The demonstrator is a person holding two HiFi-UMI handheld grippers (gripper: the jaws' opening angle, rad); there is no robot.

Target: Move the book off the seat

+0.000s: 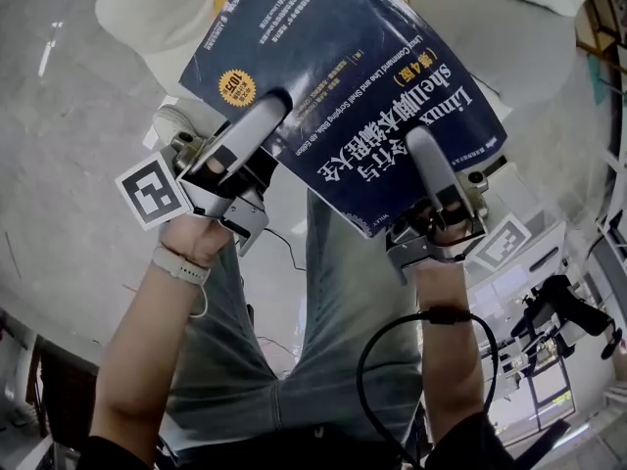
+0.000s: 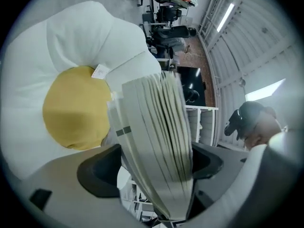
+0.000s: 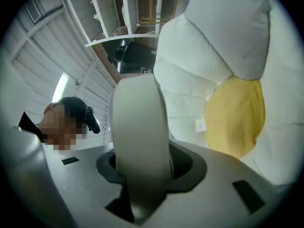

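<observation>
One large white seat cushion point(image 1: 509, 47) with a yellow centre fills the top of the frame. In front of it, over the person's legs point(image 1: 323, 302), the dark blue book point(image 1: 343, 86) appears lifted clear. The right gripper point(image 1: 426, 155) clamps its lower right edge, carrying it. The left gripper point(image 1: 265, 116) has wide jaws around the fanned pages, seemingly not pinching.

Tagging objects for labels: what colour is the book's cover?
Book: dark navy, white lettering, gold badge. Clearest in head view.

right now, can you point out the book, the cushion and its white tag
book point(image 1: 338, 67), head view, middle of the dark blue cover
cushion point(image 2: 76, 108), left gripper view, its yellow centre
tag point(image 3: 201, 125), right gripper view, middle of the white label
</observation>
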